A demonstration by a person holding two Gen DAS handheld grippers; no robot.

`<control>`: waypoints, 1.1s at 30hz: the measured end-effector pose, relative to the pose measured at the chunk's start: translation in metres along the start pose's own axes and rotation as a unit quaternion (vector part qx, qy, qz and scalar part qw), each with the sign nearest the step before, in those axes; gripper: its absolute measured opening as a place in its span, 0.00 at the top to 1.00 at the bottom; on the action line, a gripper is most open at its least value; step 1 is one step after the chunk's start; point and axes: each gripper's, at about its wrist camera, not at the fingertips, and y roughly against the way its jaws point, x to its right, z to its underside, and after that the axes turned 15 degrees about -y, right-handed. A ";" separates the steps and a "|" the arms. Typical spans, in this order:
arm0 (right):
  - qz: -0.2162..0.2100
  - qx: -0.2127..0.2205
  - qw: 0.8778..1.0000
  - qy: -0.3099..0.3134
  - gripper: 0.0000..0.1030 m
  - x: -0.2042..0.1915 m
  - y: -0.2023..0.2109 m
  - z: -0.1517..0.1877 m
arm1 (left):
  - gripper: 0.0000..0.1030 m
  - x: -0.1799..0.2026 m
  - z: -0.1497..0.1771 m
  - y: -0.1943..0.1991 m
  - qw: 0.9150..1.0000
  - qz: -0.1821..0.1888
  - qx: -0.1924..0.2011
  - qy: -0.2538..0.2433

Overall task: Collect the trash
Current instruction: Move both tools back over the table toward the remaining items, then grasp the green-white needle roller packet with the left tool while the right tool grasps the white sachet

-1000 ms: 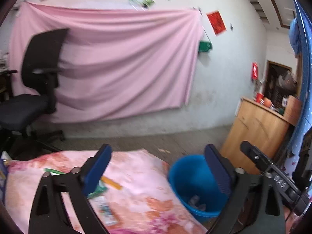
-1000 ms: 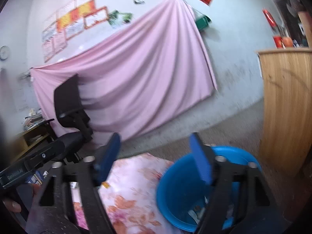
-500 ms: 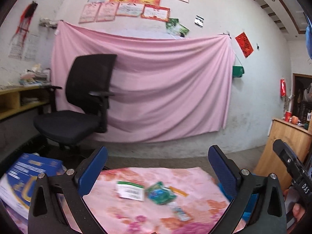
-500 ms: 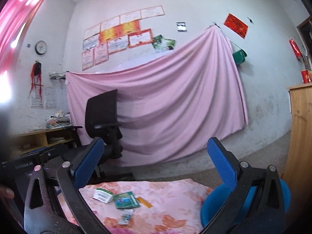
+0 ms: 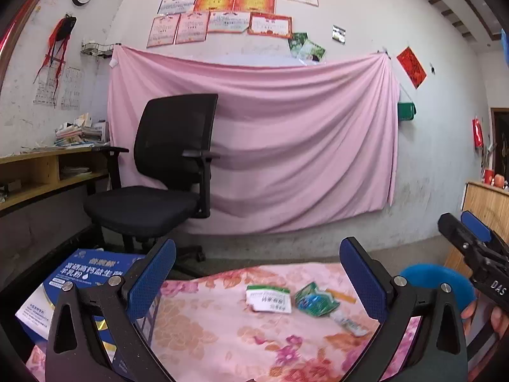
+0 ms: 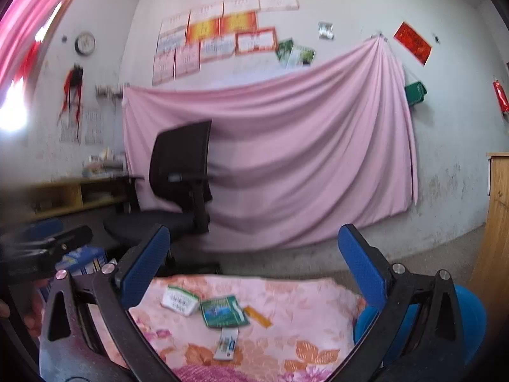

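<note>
Both tools wide, empty. Green wrapper (image 6: 224, 311) dead ahead of right gripper (image 6: 254, 270), flat on floral cloth (image 6: 305, 331): light, flimsy, probably slippery; pinch raised edge.

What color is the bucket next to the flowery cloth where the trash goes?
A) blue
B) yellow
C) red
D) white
A: the bucket is blue, standing at the right edge of the flowery cloth, where the green wrapper and other scraps lie.
</note>
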 end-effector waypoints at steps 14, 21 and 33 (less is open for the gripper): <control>0.071 -0.265 0.962 -0.016 0.00 0.025 -0.092 0.053 | 0.02 0.004 0.044 -0.060 0.987 0.029 -0.157 -0.025; 0.084 -0.387 0.917 -0.049 0.00 0.048 -0.121 0.081 | 0.02 0.015 0.064 -0.094 0.969 0.040 -0.240 -0.044; 0.061 -0.437 0.897 -0.017 0.00 0.034 -0.135 0.096 | 0.02 0.013 0.088 -0.145 0.929 0.105 -0.354 -0.004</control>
